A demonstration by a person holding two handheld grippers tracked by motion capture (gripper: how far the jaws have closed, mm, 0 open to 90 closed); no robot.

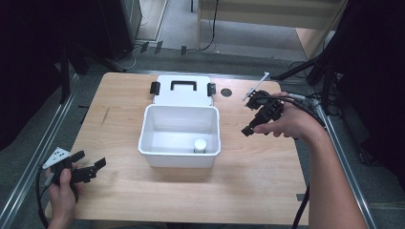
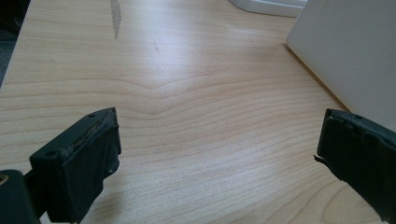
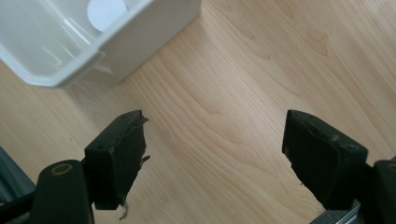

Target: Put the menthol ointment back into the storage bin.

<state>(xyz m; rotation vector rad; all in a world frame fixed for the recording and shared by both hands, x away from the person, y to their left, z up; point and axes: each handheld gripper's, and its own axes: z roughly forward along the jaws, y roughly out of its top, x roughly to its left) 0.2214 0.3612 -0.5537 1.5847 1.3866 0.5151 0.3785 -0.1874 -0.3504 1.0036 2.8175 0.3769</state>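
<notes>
Two tools work over a pale wooden table, one in each hand of a person whose forearms come in from the near edge.

At the far left of the high view, the left tool sits low over the near left corner of the table, a grey three-cornered plate on its back and a cable trailing off the edge. Its jaws are spread wide with nothing between them. In the left gripper view the same tool looks across bare wood toward the outer wall of the white box, which stands near but apart from it.

In the middle of the table stands that open white box, its lid folded back flat behind it, with a black handle and two black latches. Inside, against the near wall and toward the right corner, stands a small white cylinder, upright.

To the right, the right tool hangs above the table just beside the box's right wall, pointing down and toward the box. Its jaws are also spread, holding nothing. The right gripper view shows the tool over bare wood, with the box rim and the round top of the cylinder at the upper left.
</notes>
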